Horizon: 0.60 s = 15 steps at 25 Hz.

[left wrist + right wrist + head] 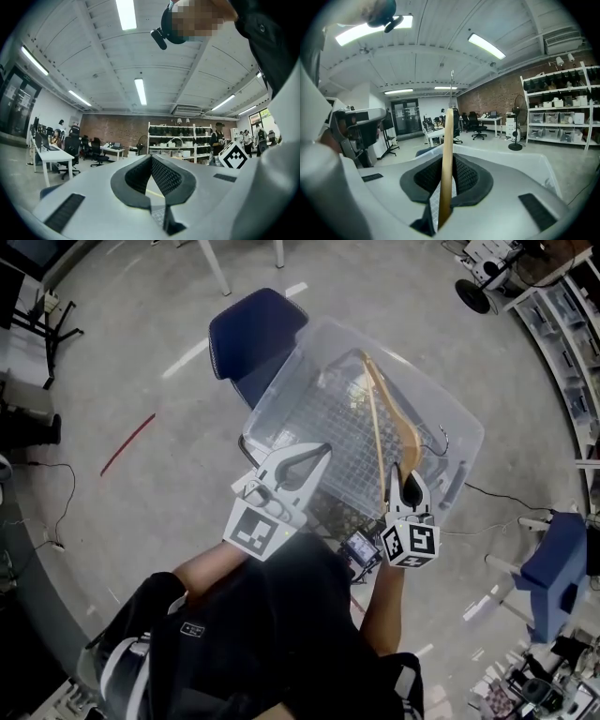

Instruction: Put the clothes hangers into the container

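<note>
The right gripper (446,194) has its jaws closed on 1 end of a wooden hanger (446,154), which stands edge-on between the pads, a narrow gap left by its thickness. Gripping the tip likely lets the rest lead into the box. In the head view the hanger (386,413) runs from that gripper (410,491) toward 12 o'clock over the clear container (461,460), its metal hook (443,440) at 3 o'clock; whether it touches the floor of the box I cannot tell. The left gripper (152,178) has its jaws tip to tip on nothing, waiting at the container's 7 o'clock rim. A blue chair (251,332) sits at 11 o'clock. No brand or text is legible; the marker cubes (411,543) carry only black-and-white patterns
</note>
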{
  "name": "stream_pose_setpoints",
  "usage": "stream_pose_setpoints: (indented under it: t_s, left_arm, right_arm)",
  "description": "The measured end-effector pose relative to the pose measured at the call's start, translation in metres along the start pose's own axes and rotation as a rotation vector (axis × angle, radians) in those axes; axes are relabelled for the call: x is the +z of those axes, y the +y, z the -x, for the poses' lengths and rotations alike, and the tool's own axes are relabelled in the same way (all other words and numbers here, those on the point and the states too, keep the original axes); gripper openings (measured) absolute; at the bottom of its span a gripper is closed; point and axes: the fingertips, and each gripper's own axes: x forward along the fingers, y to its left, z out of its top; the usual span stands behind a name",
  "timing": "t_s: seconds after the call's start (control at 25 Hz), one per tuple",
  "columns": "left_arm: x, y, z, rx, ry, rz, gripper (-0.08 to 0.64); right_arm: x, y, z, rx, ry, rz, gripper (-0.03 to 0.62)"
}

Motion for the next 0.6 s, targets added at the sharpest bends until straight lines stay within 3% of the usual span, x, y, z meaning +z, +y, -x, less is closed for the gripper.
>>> stream_pose_setpoints:
  t_s: [0.6]
  left_arm:
    - [-0.007, 0.043, -0.045, -0.048, 0.009, 0.026, 0.025]
  right_arm:
    - [-0.074, -0.035, -0.093, 0.003, 0.225, -0.052, 0.068]
